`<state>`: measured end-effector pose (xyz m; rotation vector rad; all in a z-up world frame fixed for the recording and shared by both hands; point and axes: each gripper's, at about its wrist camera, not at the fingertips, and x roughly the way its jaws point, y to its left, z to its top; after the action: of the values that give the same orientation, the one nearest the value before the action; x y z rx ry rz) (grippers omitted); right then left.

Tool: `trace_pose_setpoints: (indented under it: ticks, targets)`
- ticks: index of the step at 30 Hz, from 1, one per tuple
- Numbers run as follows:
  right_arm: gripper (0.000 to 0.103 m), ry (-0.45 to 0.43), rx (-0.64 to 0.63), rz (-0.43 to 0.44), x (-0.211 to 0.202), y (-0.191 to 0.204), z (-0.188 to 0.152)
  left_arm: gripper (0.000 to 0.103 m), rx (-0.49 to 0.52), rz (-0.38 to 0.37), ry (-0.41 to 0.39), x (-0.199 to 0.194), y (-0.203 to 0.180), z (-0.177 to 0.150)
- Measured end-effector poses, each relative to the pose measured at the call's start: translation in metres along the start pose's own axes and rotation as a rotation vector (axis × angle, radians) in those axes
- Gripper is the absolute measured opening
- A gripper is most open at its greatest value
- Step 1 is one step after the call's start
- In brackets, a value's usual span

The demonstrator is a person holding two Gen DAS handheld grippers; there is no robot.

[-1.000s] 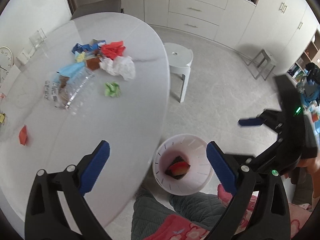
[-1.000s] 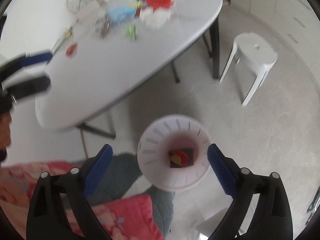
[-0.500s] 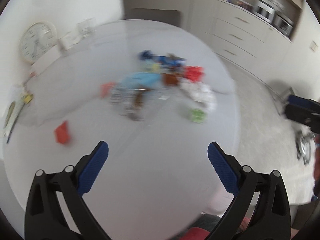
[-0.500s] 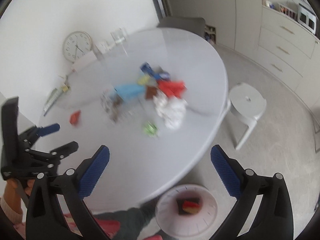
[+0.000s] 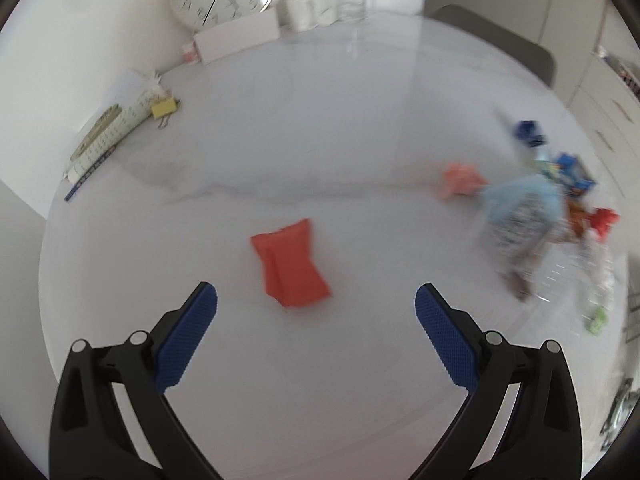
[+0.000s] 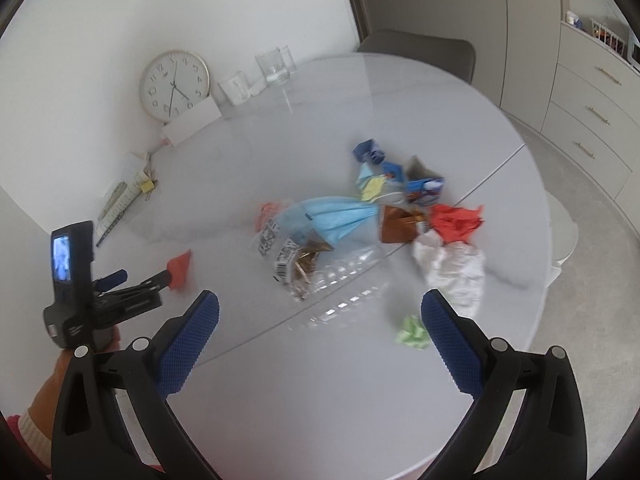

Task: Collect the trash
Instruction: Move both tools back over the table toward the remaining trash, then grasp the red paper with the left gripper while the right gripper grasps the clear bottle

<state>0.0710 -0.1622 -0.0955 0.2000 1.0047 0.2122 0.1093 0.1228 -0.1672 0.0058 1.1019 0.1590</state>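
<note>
A red packet (image 5: pixel 293 266) lies alone on the white round table (image 5: pixel 320 140), just ahead of my open, empty left gripper (image 5: pixel 316 304). In the right wrist view the left gripper (image 6: pixel 136 278) hovers beside the same red packet (image 6: pixel 180 268). My right gripper (image 6: pixel 320 312) is open and empty above the table, in front of a trash pile: a clear plastic bottle (image 6: pixel 340 276), a blue face mask (image 6: pixel 332 216), crumpled white paper (image 6: pixel 452 268), a red wrapper (image 6: pixel 456 218), a brown packet (image 6: pixel 400 222), blue cartons (image 6: pixel 420 188) and a green paper ball (image 6: pixel 412 332).
A wall clock (image 6: pixel 174 84), a white box (image 6: pixel 192 122), cups and a glass (image 6: pixel 274 66) stand at the table's back. Papers with a yellow clip (image 5: pixel 164 108) lie at the left edge. A grey chair (image 6: pixel 420 52) and cabinets (image 6: pixel 580 100) are behind the table.
Both grippers swung up from the white bin on the floor to the tabletop. My left gripper moved left and closer to the lone red packet. Both stayed open.
</note>
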Motion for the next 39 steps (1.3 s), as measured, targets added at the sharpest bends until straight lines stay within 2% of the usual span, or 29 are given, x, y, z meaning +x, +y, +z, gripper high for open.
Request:
trace_pose_setpoints:
  ticks: [4,10,14,16,17,20,23,32,36,39]
  targets:
    - [0.100,0.041,0.001,-0.009,0.019,0.010,0.003,0.091,-0.030,-0.005,0.054,0.039,0.012,0.008]
    - [0.100,0.057,-0.001,-0.041,0.033,0.011,0.003,0.080,-0.044,-0.021,0.099,0.071,0.017,0.016]
    - [0.100,0.080,0.030,-0.070,0.044,0.002,0.003,0.064,-0.060,-0.042,0.129,0.082,0.018,0.016]
    - [0.100,0.093,0.050,-0.079,0.049,-0.002,0.003,0.055,-0.075,-0.060,0.117,0.084,0.021,0.017]
    - [0.100,0.100,0.060,-0.087,0.052,-0.004,0.003,0.047,-0.070,-0.061,0.110,0.083,0.020,0.018]
    - [0.100,0.118,0.132,-0.097,0.059,-0.014,0.001,0.040,-0.042,-0.076,0.100,0.081,0.017,0.019]
    - [0.100,0.131,0.293,-0.073,0.067,-0.026,-0.004,0.034,-0.006,-0.117,0.078,0.074,0.013,0.019]
    - [0.100,0.150,0.719,-0.096,0.106,-0.039,-0.021,0.034,0.181,-0.295,-0.006,0.035,-0.021,0.019]
    - [0.100,0.146,0.802,-0.166,0.125,-0.043,-0.021,0.034,0.256,-0.356,-0.025,0.020,-0.036,0.017]
    - [0.100,0.174,0.830,-0.181,0.141,-0.046,-0.023,0.034,0.304,-0.402,-0.032,0.014,-0.042,0.019]
